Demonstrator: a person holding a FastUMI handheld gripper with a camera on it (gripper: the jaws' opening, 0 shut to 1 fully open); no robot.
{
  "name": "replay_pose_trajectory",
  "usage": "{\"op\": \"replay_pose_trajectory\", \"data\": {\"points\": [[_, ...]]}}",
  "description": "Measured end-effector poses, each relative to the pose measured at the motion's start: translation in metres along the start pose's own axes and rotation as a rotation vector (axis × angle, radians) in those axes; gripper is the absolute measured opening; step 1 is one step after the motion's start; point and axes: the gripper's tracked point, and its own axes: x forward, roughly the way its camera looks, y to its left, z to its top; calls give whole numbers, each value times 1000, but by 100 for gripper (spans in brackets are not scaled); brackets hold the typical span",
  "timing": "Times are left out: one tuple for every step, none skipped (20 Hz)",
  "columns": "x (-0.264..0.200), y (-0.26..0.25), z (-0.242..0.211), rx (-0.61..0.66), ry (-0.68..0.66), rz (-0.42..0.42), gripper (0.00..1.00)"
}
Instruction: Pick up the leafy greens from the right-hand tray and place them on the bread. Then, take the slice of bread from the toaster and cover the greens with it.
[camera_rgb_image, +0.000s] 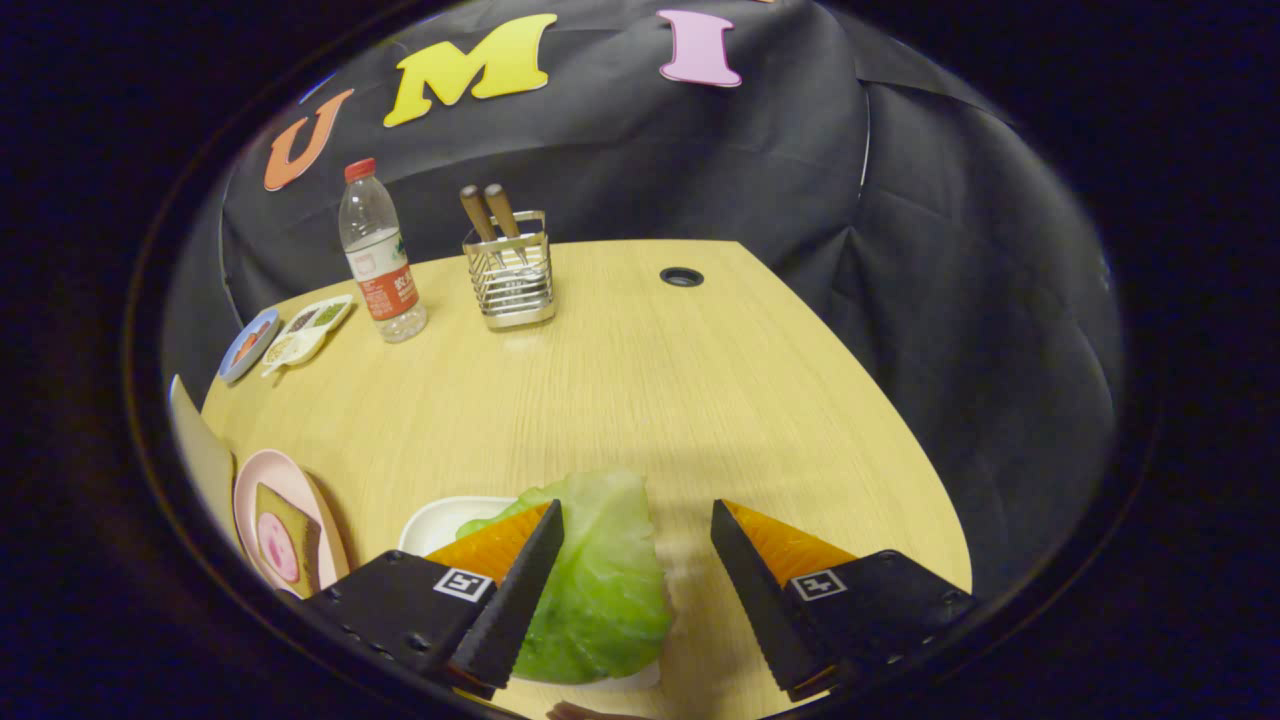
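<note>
The tongs (637, 560) stand spread wide over the lettuce leaf (600, 580), pinching nothing; the leaf lies between the fingers, nearer the left one, on a white tray (440, 520). That wide gap looks meant to straddle the leaf before closing. Left of the tray, a pink plate (262, 480) carries the bread (285, 540) awaiting the greens.

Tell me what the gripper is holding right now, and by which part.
Nothing is held. The gripper is open, its fingers spread either side of the leafy greens on the white tray; only the left finger overlaps the leaf.
</note>
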Motion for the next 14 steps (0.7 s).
{"op": "replay_pose_trajectory", "data": {"points": [[-1, 3, 0, 1, -1, 5, 89], [-2, 4, 0, 2, -2, 5, 79], [-2, 5, -2, 3, 3, 4, 74], [-2, 6, -4, 9, 7, 6, 66], [-5, 7, -4, 14, 10, 2, 57], [-6, 11, -4, 15, 7, 7, 42], [-8, 14, -5, 7, 5, 10, 38], [-7, 14, -5, -6, 1, 0, 38], [-8, 14, -8, -8, 6, -7, 38], [-9, 16, -9, 1, 9, -5, 13], [-12, 18, -10, 9, 15, 1, 14], [-13, 18, -11, 17, 23, 5, 14], [-17, 19, -9, 32, 5, 1, 7], [-20, 17, -5, 39, -18, -8, 0]]}}
